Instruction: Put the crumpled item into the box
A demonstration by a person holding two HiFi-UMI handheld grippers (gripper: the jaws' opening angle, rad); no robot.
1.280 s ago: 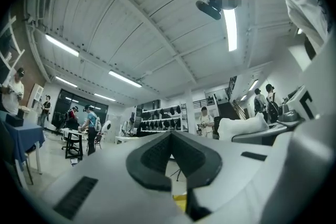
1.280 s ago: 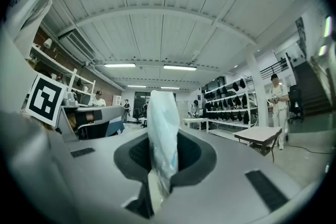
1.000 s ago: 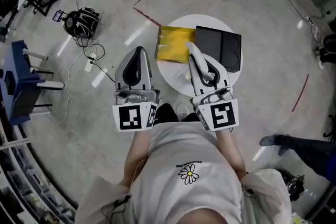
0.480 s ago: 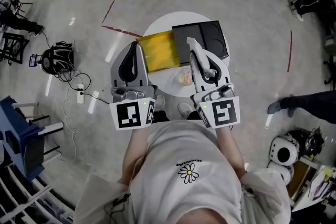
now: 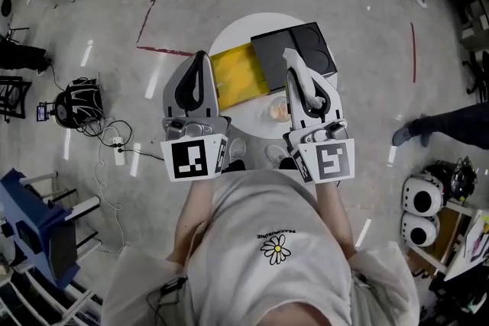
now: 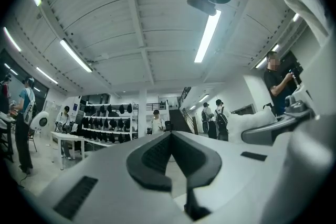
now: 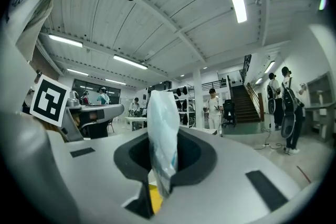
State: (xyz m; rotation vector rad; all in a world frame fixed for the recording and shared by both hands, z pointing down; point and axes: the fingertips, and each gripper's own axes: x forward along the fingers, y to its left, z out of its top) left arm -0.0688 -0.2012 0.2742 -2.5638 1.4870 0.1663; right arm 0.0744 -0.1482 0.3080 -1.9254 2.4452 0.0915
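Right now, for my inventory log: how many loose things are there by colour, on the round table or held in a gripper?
Yellow: 1, flat item
Black: 1, tray
Orange: 1, crumpled item
Pale: 1, wrapper in the right gripper
Total: 4

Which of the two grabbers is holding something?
The right gripper: a pale, crinkly plastic wrapper is pinched between its jaws. The left gripper has its jaws together with nothing between them.
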